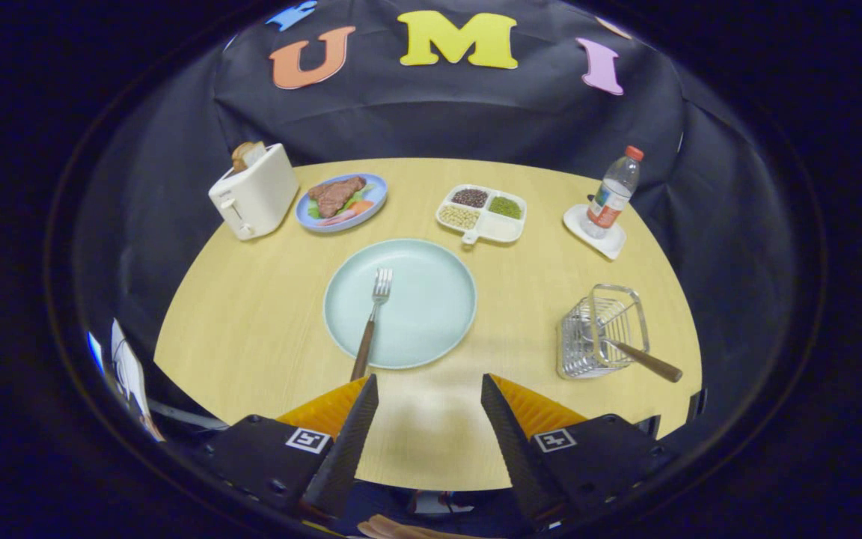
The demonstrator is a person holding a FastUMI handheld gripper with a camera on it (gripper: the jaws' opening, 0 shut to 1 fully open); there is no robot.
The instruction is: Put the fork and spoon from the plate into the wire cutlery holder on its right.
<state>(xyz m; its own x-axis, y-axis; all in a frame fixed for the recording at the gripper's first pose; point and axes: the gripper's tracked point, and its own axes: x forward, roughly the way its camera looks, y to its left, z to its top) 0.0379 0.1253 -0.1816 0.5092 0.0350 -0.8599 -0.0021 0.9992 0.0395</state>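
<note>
The gripper (429, 389) is held above the near edge of the table (251, 329), its fingers spread wide with nothing between them; bare tabletop is seen in the gap.

Just beyond the fingers a pale round plate (431, 299) is set near the middle of the table. A fork (373, 318) is laid on the left half of the plate. Its long axis runs near to far with a slight lean: the tines are pointed to the far side, and the brown handle is directed toward the near side, where it overhangs the plate's rim and ends close to the left finger.

To the right of the plate, well apart from it, a wire cutlery holder (599, 329) is stood on the table. A spoon (644, 361) is already placed in it, its brown handle sticking out over the holder's rim and pointed to the near right; the bowl end is hidden among the wires.

On the far side of the table a white toaster (253, 193) with bread in its slot is seen at the left, and a blue plate (341, 202) of food is set just beside it. A white divided tray (482, 212) holding grains and beans is placed beyond the pale plate. At the far right a bottle (612, 193) with a red cap is stood upright on a white coaster (594, 232).

The tabletop is of light wood with a rounded edge, and the booth is closed off by black cloth (438, 112).
</note>
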